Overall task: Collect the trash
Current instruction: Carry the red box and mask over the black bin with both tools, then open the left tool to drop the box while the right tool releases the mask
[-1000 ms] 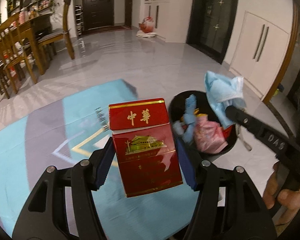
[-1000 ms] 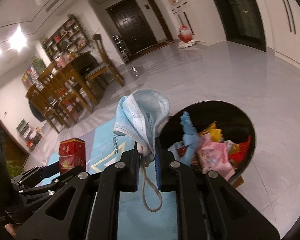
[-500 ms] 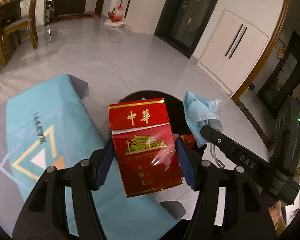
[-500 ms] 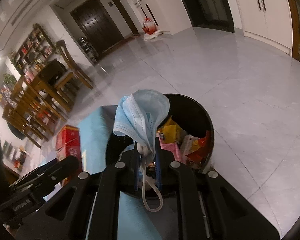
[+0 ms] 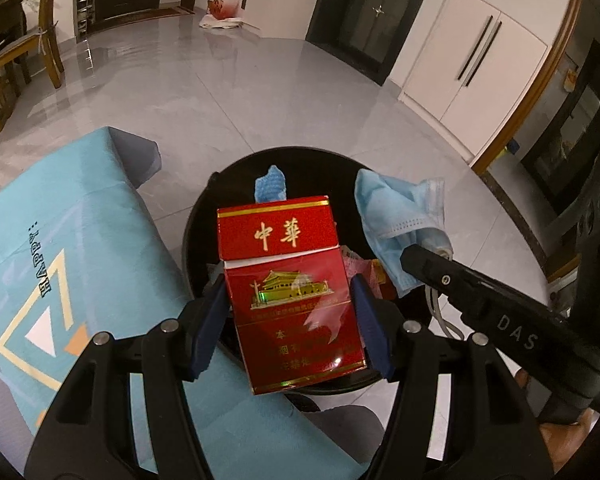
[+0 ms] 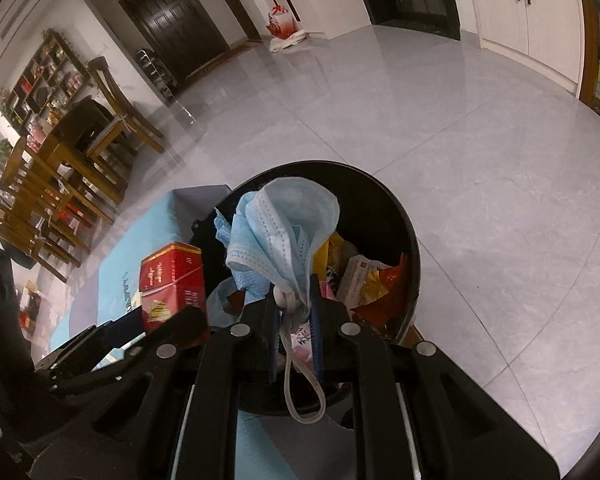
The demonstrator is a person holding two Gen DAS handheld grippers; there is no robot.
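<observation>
The red cigarette pack (image 5: 292, 292) was held clamped between the blue pads of the left gripper (image 5: 290, 320), upright and tilted slightly, and it was seen directly above the open mouth of the black trash bin (image 5: 204, 220). A second earlier the pack had been framed over the teal-covered counter (image 5: 80, 240) with the bin off to one side; the bin had since been brought squarely beneath it, just past the counter's far edge. The right gripper (image 6: 296, 312) was closed tightly on the gathered end of a blue face mask (image 6: 284, 228), one ear loop hanging free below the jaws, and the mask too had been carried from beside the bin to a place over its rim (image 6: 412, 248). Neither grip had been altered during the approach. Inside the bin, wrappers and a blue glove were already piled. From this it was judged that both carries were nearly finished and that release was the step remaining; the light mask could be expected to cling or catch by its loop, while the rigid pack should drop cleanly.
</observation>
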